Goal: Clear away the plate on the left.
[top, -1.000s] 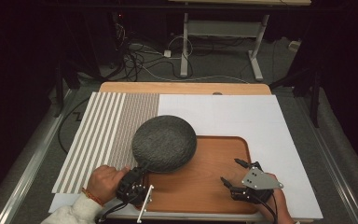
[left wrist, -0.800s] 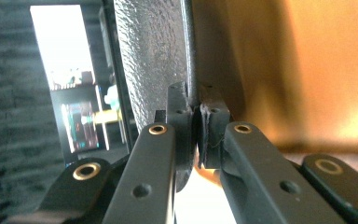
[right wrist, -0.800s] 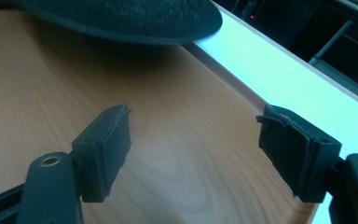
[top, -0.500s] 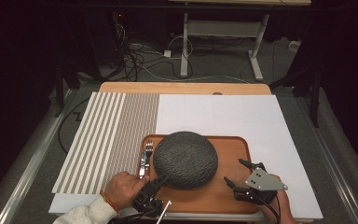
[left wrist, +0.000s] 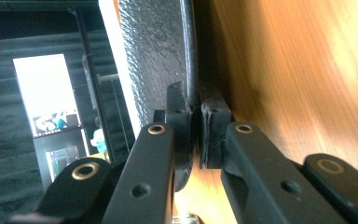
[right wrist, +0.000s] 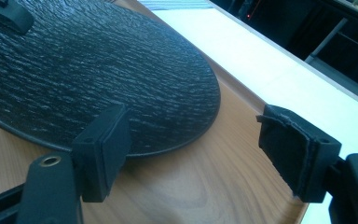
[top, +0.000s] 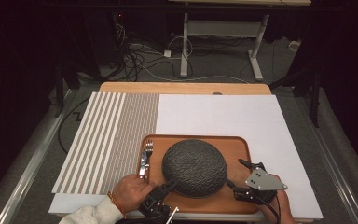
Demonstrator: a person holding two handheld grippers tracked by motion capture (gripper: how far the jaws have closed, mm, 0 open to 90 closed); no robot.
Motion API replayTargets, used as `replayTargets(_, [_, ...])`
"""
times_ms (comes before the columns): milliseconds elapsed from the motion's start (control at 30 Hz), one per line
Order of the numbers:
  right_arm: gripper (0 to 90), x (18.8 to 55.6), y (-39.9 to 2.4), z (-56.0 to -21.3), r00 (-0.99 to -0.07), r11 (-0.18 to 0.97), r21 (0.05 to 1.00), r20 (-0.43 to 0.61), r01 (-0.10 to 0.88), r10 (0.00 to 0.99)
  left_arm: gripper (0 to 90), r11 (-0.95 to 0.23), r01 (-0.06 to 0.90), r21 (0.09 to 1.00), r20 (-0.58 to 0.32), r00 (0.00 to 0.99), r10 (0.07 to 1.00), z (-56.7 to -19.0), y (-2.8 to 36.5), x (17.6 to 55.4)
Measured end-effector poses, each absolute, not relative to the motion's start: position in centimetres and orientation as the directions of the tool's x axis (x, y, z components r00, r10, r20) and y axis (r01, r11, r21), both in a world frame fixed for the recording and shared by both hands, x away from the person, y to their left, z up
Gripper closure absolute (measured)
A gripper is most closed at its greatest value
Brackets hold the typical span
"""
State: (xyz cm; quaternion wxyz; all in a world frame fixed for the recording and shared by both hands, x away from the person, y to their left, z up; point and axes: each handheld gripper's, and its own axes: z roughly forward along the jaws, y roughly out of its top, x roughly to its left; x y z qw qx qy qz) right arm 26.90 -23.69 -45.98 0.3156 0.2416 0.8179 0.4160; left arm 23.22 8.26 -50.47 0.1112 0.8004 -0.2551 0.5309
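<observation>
Your left tongs (top: 167, 187) pinch the near rim of the dark textured plate (top: 195, 167), which sits on the wooden tray (top: 240, 149) (fork (top: 146, 157) alongside). Your right tongs (top: 239, 182) gape wide beside it.

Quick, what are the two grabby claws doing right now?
Left gripper: closed, pinching the rim of the dark plate.
Right gripper: open, holding nothing, beside the plate over the wooden tray.
</observation>
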Motion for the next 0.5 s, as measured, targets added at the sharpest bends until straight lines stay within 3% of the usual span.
replayTargets(500, [25.7,26.88,-23.46,-46.0,-0.69,0.545,0.828,-0.319,0.13,0.65,81.5,-0.827,-0.562,0.023,0.872,0.416,-0.258,-49.59,7.64,22.77])
